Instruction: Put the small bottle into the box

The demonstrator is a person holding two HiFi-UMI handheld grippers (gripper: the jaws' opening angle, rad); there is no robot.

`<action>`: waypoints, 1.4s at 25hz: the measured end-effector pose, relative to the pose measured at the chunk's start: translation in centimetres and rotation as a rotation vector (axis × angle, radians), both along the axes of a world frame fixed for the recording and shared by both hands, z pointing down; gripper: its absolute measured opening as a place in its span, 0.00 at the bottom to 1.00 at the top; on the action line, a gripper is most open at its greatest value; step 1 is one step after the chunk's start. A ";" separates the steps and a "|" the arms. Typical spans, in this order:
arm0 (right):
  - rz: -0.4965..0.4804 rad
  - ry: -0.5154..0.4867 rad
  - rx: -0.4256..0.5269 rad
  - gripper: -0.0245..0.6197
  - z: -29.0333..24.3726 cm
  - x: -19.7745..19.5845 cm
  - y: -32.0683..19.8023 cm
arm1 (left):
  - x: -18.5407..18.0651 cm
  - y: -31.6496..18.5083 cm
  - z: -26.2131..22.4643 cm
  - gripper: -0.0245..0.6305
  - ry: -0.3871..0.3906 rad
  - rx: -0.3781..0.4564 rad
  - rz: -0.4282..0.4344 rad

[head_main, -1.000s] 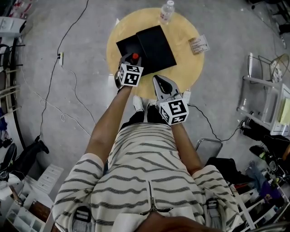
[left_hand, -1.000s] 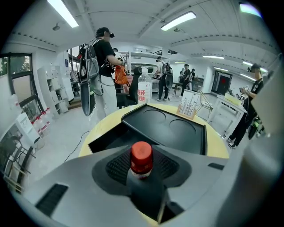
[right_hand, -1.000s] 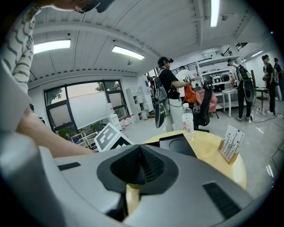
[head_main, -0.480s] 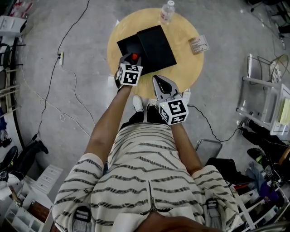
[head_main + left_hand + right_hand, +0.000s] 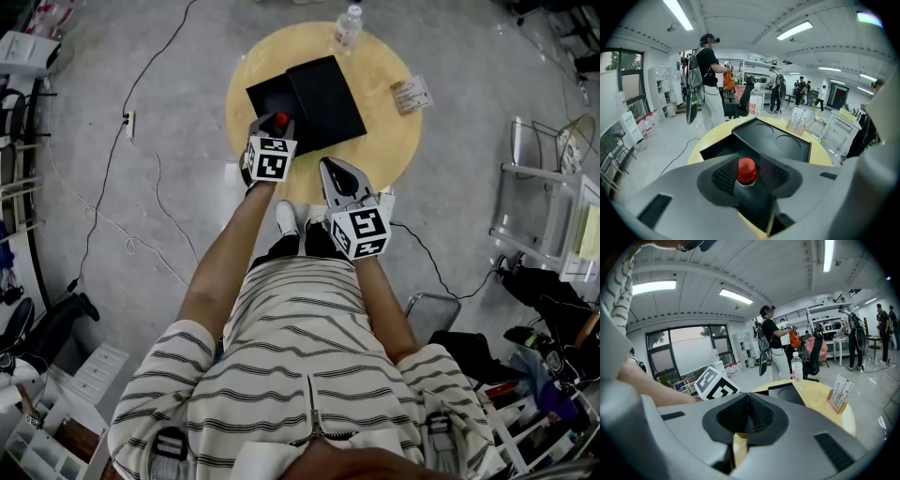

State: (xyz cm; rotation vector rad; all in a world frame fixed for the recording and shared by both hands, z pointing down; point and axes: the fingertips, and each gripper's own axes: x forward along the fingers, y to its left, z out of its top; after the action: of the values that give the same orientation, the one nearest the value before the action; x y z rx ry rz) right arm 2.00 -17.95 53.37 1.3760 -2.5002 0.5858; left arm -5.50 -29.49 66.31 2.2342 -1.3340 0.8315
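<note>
A small bottle with a red cap [image 5: 279, 120] [image 5: 746, 171] sits upright between the jaws of my left gripper [image 5: 273, 128] [image 5: 746, 160], which is shut on it. It hangs over the near edge of the open black box [image 5: 265, 93] [image 5: 715, 151] on the round yellow table [image 5: 386, 141]. The box's flat lid [image 5: 326, 94] [image 5: 777, 140], with two round dents, lies open to the right. My right gripper [image 5: 331, 171] [image 5: 747, 398] is shut with nothing in it, low over the table's near edge, right of the left gripper.
A clear water bottle [image 5: 346, 25] [image 5: 797, 367] stands at the table's far edge. A small card stand [image 5: 412, 93] [image 5: 839, 393] sits at the right rim. Cables run over the floor at left [image 5: 112, 220]; shelves and bags lie at right. People stand beyond the table.
Almost nothing: the view has shifted a little, and the left gripper still holds the bottle at the box's near edge. The right gripper has stayed put.
</note>
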 end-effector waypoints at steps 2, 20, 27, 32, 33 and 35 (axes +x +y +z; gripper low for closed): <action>0.006 0.006 0.008 0.07 -0.3 0.1 -0.1 | 0.1 0.1 -0.8 0.27 0.018 0.010 -0.005; 0.003 -0.001 0.051 0.07 -2.4 1.0 1.3 | 0.4 3.5 -7.0 0.18 0.109 0.112 -0.036; -0.011 -0.013 0.075 0.07 -3.4 1.2 2.1 | 0.7 5.3 -9.2 0.12 0.125 0.149 -0.025; -0.008 -0.012 0.082 0.07 -3.8 1.7 2.6 | 1.0 6.7 -10.2 0.09 0.159 0.154 -0.036; -0.007 -0.012 0.084 0.07 -3.9 1.7 2.7 | 1.1 7.1 -10.3 0.09 0.160 0.157 -0.032; -0.006 -0.012 0.088 0.07 -4.0 1.9 2.8 | 1.2 7.8 -10.7 0.08 0.164 0.161 -0.023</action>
State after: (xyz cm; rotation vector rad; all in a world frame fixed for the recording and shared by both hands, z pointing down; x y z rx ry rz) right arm 3.85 -15.18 49.41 1.3986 -2.5671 0.4890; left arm -4.32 -21.70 55.64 2.3472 -1.3884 0.5365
